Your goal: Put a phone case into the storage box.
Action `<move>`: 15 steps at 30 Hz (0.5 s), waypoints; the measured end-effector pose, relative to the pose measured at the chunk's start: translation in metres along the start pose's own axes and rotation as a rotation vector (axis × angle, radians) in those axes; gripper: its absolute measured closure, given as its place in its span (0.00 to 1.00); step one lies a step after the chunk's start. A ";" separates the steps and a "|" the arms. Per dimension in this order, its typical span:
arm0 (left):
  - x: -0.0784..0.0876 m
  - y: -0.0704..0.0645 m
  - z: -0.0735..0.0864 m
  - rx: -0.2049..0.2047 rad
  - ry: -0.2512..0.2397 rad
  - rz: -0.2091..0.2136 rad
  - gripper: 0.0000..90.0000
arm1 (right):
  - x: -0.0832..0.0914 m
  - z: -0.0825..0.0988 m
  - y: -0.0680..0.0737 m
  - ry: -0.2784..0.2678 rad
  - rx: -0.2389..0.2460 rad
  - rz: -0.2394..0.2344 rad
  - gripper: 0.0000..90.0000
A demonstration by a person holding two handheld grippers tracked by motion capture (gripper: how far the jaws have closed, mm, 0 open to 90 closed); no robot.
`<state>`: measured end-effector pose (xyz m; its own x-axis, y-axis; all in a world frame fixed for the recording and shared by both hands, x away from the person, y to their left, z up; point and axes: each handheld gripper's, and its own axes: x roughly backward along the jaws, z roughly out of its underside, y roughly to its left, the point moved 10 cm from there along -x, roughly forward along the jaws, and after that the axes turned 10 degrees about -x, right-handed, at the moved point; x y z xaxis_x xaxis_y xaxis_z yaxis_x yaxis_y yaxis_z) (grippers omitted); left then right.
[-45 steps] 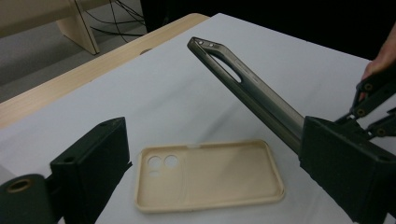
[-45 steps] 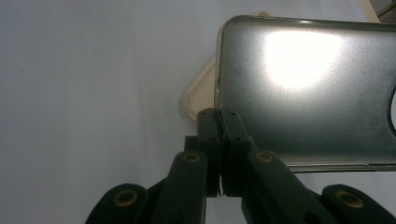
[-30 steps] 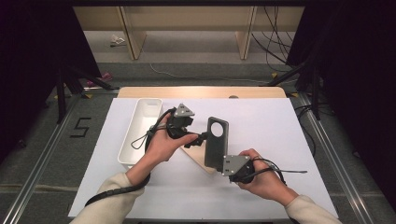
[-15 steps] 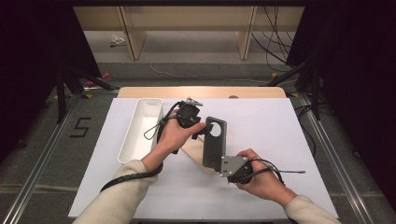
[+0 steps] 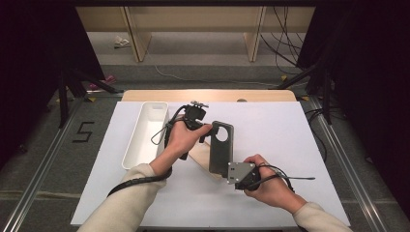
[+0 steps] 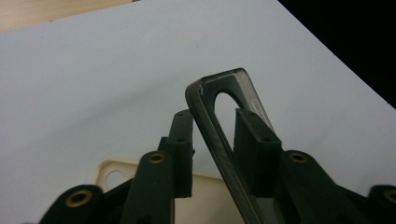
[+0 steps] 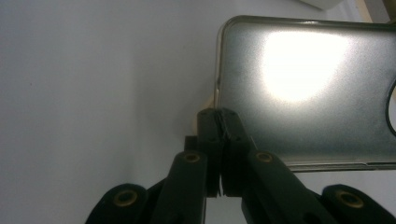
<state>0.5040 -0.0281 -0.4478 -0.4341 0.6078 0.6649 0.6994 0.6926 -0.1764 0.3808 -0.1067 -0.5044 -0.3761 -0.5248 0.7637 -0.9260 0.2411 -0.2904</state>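
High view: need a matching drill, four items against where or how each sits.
Things:
1. dark phone case
2. white tray
3. beige case
4. right gripper

Places or states:
A. flat on the white mat, partly under the dark one
B. at the mat's left side
C. shut on the dark case's edge
D. held up off the mat

Pairs: 1-D, 2-B, 3-A, 4-C
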 end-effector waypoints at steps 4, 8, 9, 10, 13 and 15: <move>0.001 -0.003 -0.002 0.033 -0.011 0.015 0.79 | -0.001 0.001 0.000 0.005 0.004 0.006 0.99; 0.006 -0.009 -0.007 0.068 -0.045 0.040 0.83 | -0.002 0.001 -0.001 0.010 0.009 0.016 0.99; 0.009 -0.013 -0.009 0.072 -0.067 0.049 0.84 | -0.003 0.002 -0.002 0.012 0.013 0.017 0.99; 0.009 -0.013 -0.009 0.072 -0.067 0.049 0.85 | -0.003 0.002 -0.002 0.015 0.011 0.016 0.99; 0.013 -0.022 -0.013 0.074 -0.106 0.078 0.88 | -0.004 0.003 -0.002 0.019 0.011 0.024 0.99; 0.015 -0.028 -0.016 0.048 -0.125 0.081 0.90 | -0.006 0.004 -0.002 0.033 0.007 0.030 0.99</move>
<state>0.4865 -0.0446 -0.4215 -0.4470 0.7040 0.5519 0.7086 0.6552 -0.2619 0.3850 -0.1073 -0.5108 -0.4026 -0.4902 0.7731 -0.9146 0.2508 -0.3173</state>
